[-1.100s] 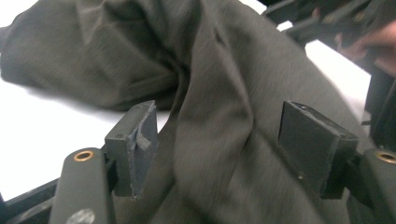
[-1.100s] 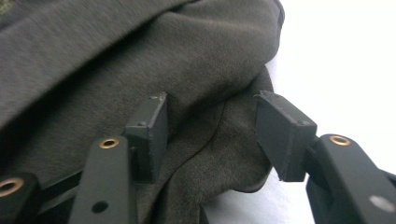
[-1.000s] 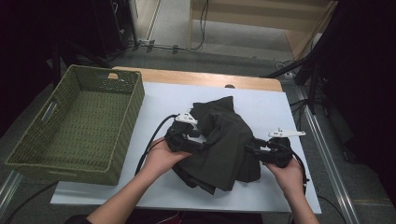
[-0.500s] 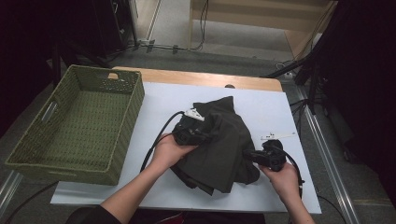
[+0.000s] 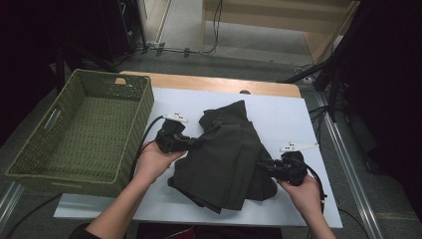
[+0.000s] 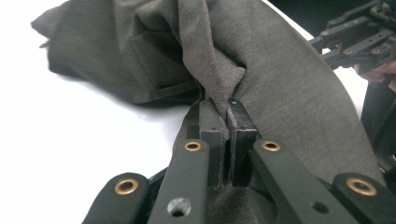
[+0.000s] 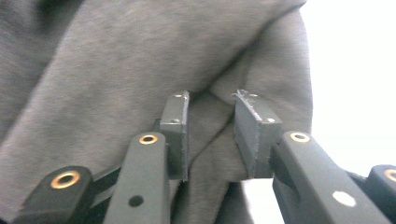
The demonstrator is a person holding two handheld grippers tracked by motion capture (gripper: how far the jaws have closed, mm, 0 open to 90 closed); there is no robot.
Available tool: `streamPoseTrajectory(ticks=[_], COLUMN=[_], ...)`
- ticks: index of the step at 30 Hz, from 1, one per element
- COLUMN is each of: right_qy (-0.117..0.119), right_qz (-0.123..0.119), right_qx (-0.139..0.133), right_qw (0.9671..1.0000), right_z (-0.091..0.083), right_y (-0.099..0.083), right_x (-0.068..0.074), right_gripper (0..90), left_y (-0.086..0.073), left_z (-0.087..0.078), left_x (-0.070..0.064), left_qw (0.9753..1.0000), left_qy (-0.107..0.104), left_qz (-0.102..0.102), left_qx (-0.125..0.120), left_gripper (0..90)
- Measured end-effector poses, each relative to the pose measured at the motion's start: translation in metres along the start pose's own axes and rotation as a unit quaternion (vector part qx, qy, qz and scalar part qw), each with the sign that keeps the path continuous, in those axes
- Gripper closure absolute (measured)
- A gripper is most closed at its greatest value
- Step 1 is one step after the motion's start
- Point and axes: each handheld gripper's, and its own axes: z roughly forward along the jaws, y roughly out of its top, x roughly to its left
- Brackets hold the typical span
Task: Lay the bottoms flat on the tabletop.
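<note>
White tabletop (image 5: 293, 117) is carrying dark trousers (image 5: 226, 154) beside a green basket (image 5: 79, 134). Left gripper (image 6: 227, 116) is clenching a fabric pinch; right gripper (image 7: 212, 133) is standing parted around a fold, probably for folding.

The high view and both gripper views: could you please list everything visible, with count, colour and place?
Garment: one, dark grey, crumpled at the middle of the table.
Basket: one, green woven, on the table's left end, nothing in it.
Table cover: one, white, under the garment.
Table edge: one, light wood, along the far side.
Cables: several, dark, on the floor beyond the table.
Left gripper: one, black, at the garment's left edge, jaws shut on a fold.
Right gripper: one, black, at the garment's right edge, jaws apart around a fold.
Hands: two, holding the grippers.
</note>
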Motion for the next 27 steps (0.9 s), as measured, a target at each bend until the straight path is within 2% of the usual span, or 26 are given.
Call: streamPoseTrajectory(ticks=[2, 6, 9, 12, 17, 21, 24, 25, 27], right_qy=[-0.004, -0.010, -0.015, -0.024, -0.036, -0.042, -0.035, -0.035, -0.038], right_qz=[0.008, 0.022, 0.034, 0.029, 0.015, 0.019, 0.029, 0.027, 0.021], right_qx=[-0.009, -0.023, -0.027, -0.032, -0.056, -0.063, -0.063, -0.063, -0.066], right_qw=[0.9999, 0.9994, 0.9989, 0.9988, 0.9977, 0.9969, 0.9970, 0.9970, 0.9969], right_z=[-0.002, -0.003, -0.003, 0.001, 0.001, 0.001, 0.003, 0.003, 0.003], right_y=[-0.001, -0.001, 0.000, 0.001, 0.005, 0.005, 0.007, 0.008, 0.010], right_x=[-0.004, -0.009, -0.011, -0.012, -0.016, -0.024, -0.029, -0.030, -0.030], right_gripper=[61.4, 58.2, 53.2, 46.7, 42.8, 41.4, 41.8, 41.7, 40.5], left_y=[-0.003, -0.010, -0.017, -0.021, -0.025, -0.031, -0.031, -0.030, -0.028], left_z=[-0.004, -0.015, -0.022, -0.022, -0.020, -0.015, -0.015, -0.015, -0.016], left_x=[0.002, 0.005, 0.009, 0.008, 0.007, 0.007, 0.008, 0.008, 0.008], left_qw=[1.0000, 0.9997, 0.9992, 0.9989, 0.9986, 0.9987, 0.9987, 0.9987, 0.9988], left_qy=[0.002, 0.024, 0.033, 0.042, 0.047, 0.037, 0.039, 0.036, 0.034], left_qz=[-0.006, -0.007, -0.022, -0.021, -0.025, -0.031, -0.033, -0.037, -0.034], left_qx=[-0.001, -0.005, -0.009, -0.004, 0.005, 0.012, 0.000, -0.006, -0.012], left_gripper=[88.4, 89.0, 89.1, 89.1, 89.0, 88.4, 74.9, 67.1, 56.9])
